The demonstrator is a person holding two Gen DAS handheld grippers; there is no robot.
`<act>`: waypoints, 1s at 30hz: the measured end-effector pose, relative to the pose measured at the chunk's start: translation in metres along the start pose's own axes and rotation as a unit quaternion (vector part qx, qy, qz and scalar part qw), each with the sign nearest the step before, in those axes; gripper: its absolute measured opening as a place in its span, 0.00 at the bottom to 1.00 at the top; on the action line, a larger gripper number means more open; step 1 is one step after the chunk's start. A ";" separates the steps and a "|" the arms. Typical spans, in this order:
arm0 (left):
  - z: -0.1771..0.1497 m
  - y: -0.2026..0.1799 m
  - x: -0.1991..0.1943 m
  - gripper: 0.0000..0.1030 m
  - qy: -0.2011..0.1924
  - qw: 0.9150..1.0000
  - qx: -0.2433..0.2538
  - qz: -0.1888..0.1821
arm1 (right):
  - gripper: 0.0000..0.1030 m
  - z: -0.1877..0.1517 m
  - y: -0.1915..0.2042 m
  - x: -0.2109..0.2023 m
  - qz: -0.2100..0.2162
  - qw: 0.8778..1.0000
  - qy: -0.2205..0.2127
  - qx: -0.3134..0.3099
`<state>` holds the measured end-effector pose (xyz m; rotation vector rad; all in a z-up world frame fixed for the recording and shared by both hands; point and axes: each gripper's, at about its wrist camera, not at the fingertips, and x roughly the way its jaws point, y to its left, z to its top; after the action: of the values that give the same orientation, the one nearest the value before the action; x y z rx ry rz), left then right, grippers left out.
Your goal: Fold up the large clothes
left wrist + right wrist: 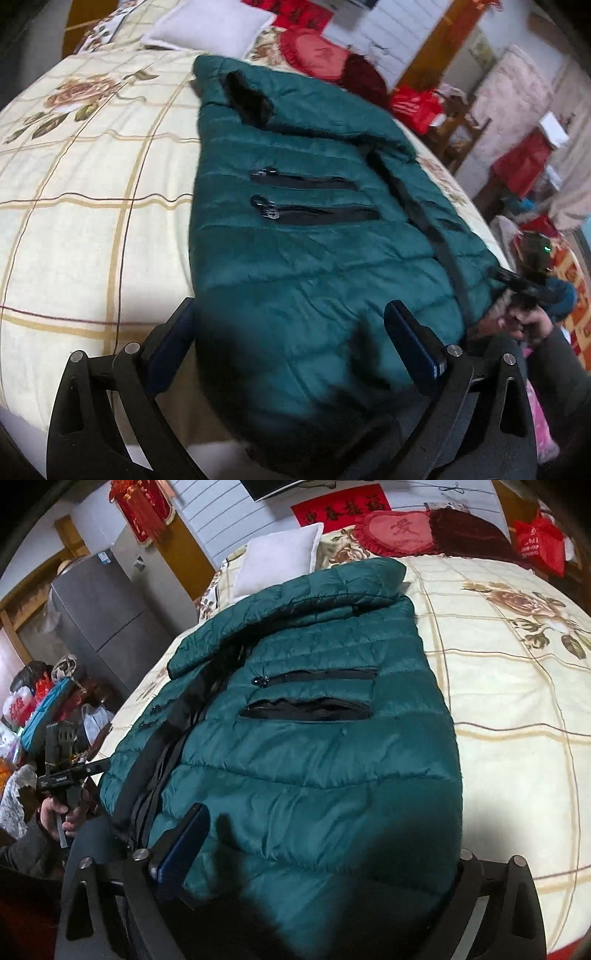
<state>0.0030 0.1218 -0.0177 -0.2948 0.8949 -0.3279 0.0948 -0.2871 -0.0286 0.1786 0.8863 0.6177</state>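
A dark green puffer jacket lies on the bed, inner side up, with two black zip pockets and a black zipper strip. It also shows in the right wrist view. My left gripper is open, its blue-padded fingers spread on either side of the jacket's near hem. My right gripper is open too, with the jacket's near edge lying between its jaws; only the left pad shows, the right one is hidden under the fabric.
The bed has a cream floral checked cover. A white pillow and red cushions lie at the head. Each view shows the other gripper in a hand, the left gripper and the right gripper. A grey fridge and clutter stand beside the bed.
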 end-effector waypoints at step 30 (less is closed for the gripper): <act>-0.003 -0.007 0.007 0.86 -0.016 0.999 -0.004 -0.046 | 0.62 -0.027 0.017 -0.004 -0.139 0.986 -0.086 -0.045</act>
<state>0.0033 0.1124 -0.0216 -0.3480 0.8523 -0.4043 0.0645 -0.2787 -0.0365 0.0246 0.6990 0.3741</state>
